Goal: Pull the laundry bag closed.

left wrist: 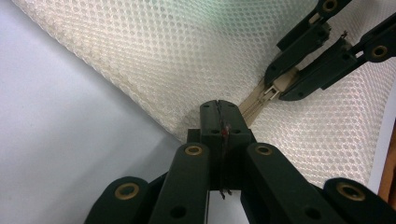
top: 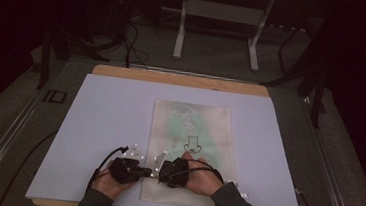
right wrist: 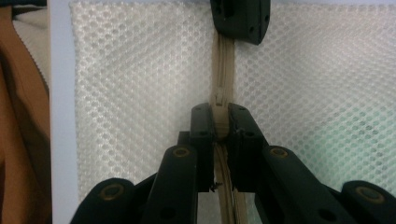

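Mesh bag lies flat on the pale sheet covering the tabletop, right of centre, its near short edge close to the sheet's near edge and to me. Zipper runs along that near end. My right fingers are pinched tight on the beige zipper slider, mesh spreading out on both sides of them. My left fingers are pressed together at the bag's near left corner, right where the zipper tape ends, clamped on the fabric edge there. Seen from above, left gripper and right gripper sit just beside each other, nearly tip to tip, at the bag's near left corner. Room to the right along the zipper: bare mesh, then open sheet past the bag's right edge. Left of the bag, a broad stretch of empty sheet. Far side, the wooden tabletop rim peeks out beyond the sheet.
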Action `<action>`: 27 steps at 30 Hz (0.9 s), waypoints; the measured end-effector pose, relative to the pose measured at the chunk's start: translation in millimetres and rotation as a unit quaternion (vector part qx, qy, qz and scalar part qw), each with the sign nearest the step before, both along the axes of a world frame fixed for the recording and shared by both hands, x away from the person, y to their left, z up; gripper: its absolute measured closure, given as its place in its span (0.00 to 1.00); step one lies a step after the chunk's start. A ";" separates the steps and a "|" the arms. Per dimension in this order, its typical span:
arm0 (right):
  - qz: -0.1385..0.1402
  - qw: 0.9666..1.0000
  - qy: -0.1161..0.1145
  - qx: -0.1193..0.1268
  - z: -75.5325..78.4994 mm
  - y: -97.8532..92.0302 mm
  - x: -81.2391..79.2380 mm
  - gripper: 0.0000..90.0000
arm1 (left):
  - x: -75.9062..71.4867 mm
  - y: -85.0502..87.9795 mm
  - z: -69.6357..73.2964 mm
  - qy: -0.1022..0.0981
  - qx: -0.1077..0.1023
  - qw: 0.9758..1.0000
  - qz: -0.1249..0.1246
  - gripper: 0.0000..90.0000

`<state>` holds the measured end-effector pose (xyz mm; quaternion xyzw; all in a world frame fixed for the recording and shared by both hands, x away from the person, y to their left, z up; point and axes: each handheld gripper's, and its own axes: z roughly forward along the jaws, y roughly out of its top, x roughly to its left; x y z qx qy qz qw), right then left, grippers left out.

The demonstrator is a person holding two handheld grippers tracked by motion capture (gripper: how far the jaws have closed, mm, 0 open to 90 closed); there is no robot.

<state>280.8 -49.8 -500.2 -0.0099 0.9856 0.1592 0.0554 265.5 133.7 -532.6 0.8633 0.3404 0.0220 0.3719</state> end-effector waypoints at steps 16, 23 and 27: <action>-0.003 1.000 -0.003 -0.006 3.4 -10.2 -1.9 0.91 | -0.4 -0.2 0.2 -0.001 0.002 1.000 0.000 1.00; -0.003 1.000 -0.007 -0.008 4.4 -14.1 -3.2 0.91 | -0.5 -0.3 0.2 0.000 0.002 1.000 0.001 1.00; -0.005 1.000 -0.006 -0.009 5.6 -18.2 -3.4 0.91 | -0.4 -0.3 0.1 0.001 0.001 1.000 0.002 1.00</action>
